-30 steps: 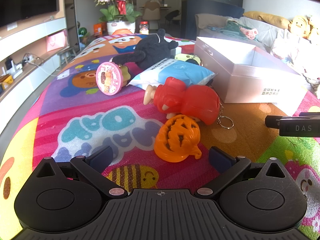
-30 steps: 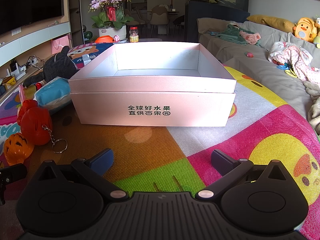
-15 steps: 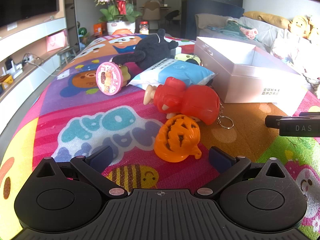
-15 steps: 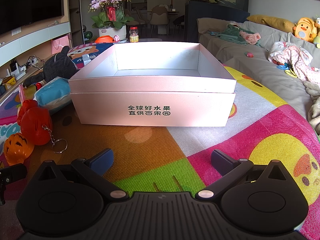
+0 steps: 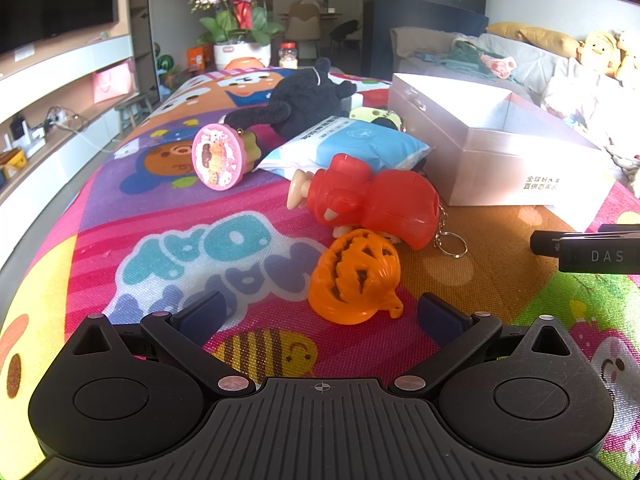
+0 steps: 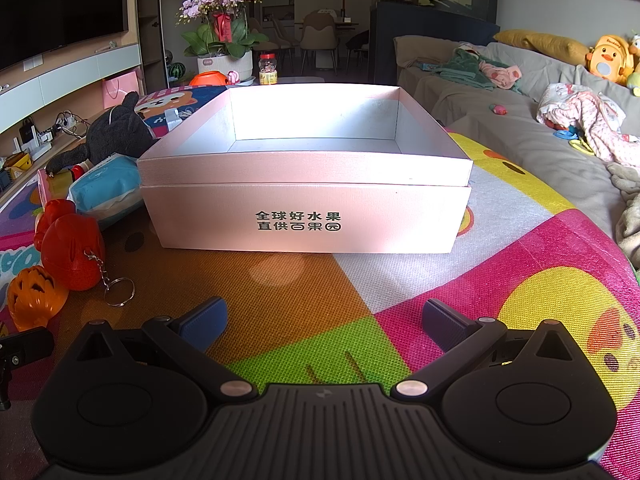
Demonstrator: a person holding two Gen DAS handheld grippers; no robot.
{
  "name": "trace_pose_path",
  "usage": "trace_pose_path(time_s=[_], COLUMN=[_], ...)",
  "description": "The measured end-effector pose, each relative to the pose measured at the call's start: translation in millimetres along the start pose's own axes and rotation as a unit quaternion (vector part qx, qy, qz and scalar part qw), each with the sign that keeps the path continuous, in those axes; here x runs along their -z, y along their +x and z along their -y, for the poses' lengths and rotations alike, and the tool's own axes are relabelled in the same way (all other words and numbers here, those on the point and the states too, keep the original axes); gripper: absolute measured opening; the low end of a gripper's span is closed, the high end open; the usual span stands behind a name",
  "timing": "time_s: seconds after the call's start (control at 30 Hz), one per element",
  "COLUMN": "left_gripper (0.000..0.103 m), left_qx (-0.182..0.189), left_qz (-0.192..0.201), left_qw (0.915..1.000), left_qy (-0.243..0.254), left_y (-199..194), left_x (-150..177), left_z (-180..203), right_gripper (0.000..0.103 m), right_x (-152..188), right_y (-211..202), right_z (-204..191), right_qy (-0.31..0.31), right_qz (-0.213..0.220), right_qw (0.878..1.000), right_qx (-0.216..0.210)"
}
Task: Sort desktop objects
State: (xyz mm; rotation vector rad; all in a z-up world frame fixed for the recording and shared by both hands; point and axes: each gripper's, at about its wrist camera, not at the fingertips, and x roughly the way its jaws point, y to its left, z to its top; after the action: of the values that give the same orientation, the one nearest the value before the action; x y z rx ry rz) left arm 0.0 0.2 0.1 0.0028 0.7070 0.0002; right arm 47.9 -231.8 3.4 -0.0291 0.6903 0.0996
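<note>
An orange pumpkin toy (image 5: 355,278) lies on the colourful mat just ahead of my open, empty left gripper (image 5: 320,314). Behind it lie a red keychain figure (image 5: 372,200), a blue tissue pack (image 5: 356,148), a pink round toy (image 5: 218,158) and a black plush (image 5: 300,98). An open, empty pink box (image 6: 306,184) stands straight ahead of my open, empty right gripper (image 6: 324,320). The pumpkin (image 6: 34,298) and red figure (image 6: 72,250) show at the left of the right wrist view.
The right gripper's body (image 5: 588,250) juts in at the right of the left wrist view. A sofa (image 6: 520,120) with clothes and plush toys lies right of the mat. A TV cabinet (image 5: 52,92) runs along the left. A flower pot (image 6: 224,40) stands at the far end.
</note>
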Motion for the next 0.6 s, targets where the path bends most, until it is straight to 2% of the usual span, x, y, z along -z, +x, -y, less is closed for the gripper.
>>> trace_pose_path(time_s=[0.6], left_gripper=[0.103], left_qx=[0.003], left_qz=[-0.001], left_qw=[1.0], left_qy=[-0.002], left_y=[0.5], left_x=[-1.3], left_z=[1.0], right_gripper=[0.103], right_x=[-1.8], right_y=[-0.8], right_z=[0.3], right_qy=[0.0], right_qz=[0.0], right_qw=[1.0], right_qx=[0.0])
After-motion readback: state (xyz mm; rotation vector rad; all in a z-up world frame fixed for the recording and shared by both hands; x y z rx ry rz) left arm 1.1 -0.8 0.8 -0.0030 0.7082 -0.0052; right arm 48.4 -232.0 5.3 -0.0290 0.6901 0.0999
